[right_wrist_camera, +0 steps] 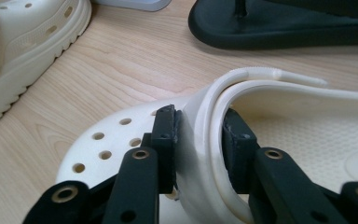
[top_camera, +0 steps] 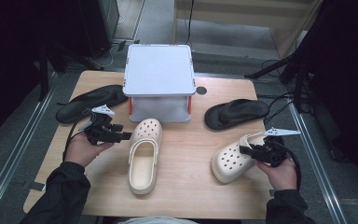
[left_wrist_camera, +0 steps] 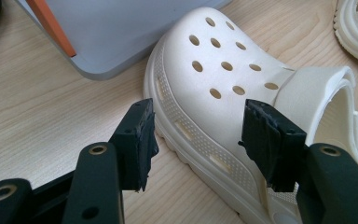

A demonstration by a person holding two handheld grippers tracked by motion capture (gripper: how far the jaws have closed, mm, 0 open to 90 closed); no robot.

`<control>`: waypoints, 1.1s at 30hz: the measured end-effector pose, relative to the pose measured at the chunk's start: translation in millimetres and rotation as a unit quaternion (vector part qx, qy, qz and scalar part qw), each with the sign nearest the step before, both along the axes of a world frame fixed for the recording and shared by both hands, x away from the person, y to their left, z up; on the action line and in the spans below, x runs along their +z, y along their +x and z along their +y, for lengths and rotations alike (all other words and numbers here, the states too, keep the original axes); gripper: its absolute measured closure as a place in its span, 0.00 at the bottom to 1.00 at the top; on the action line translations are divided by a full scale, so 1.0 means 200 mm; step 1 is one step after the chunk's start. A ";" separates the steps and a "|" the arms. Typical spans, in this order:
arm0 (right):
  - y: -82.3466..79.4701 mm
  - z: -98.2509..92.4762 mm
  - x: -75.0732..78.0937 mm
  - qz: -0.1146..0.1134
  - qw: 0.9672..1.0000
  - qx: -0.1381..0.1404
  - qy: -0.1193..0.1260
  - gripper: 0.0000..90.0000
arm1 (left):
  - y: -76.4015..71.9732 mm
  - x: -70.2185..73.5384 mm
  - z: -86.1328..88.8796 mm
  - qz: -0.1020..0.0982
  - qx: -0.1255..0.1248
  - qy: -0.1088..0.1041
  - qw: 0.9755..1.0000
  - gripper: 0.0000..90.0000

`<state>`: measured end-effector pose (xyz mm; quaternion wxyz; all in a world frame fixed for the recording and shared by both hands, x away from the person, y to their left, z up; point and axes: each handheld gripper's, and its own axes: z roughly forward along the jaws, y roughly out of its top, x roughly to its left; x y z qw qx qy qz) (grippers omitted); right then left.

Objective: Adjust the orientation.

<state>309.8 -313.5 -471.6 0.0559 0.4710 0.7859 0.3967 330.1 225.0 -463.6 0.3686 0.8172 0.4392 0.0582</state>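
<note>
Two cream clogs lie on the wooden table (top_camera: pixel 186 186). The left clog (top_camera: pixel 144 154) points its toe at the grey stand. My left gripper (top_camera: pixel 122 136) hovers open at that clog's left side. In the left gripper view its jaws (left_wrist_camera: pixel 200 121) frame the holed toe (left_wrist_camera: pixel 214 70) without pressing on it. The right clog (top_camera: pixel 228 163) lies at an angle near the table's right edge. My right gripper (top_camera: pixel 245 150) is shut on that clog's upper rim and heel strap (right_wrist_camera: pixel 200 121), with one pad outside and one inside (right_wrist_camera: pixel 235 140).
A grey-white stand with orange posts (top_camera: pixel 158 70) sits at the back centre. One black flip-flop (top_camera: pixel 91 100) lies left of it and another (top_camera: pixel 235 113) right of it, close behind the right clog. A dark hole (top_camera: pixel 201 90) marks the tabletop by the stand.
</note>
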 end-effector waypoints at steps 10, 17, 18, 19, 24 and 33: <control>-0.01 0.05 0.06 0.023 0.999 -0.007 0.033 0.86 | -0.01 0.01 0.01 -0.009 0.002 -0.003 1.000 0.50; -0.01 0.14 0.09 0.024 0.998 -0.014 0.049 0.85 | -0.02 0.02 0.00 -0.013 -0.002 0.000 1.000 0.50; 0.00 0.16 0.09 0.023 0.998 -0.010 0.050 0.85 | -0.02 0.02 0.00 -0.014 -0.002 -0.001 1.000 0.50; 0.00 0.18 0.09 0.023 0.998 -0.005 0.052 0.85 | -0.02 0.02 0.00 -0.015 -0.002 -0.001 1.000 0.50; 0.02 0.32 0.09 0.032 0.998 0.009 0.057 0.85 | -0.04 0.03 0.00 -0.022 -0.002 0.001 1.000 0.50; 0.02 0.53 0.09 0.028 0.998 0.011 0.060 0.85 | -0.07 0.03 0.01 -0.028 0.002 0.001 1.000 0.50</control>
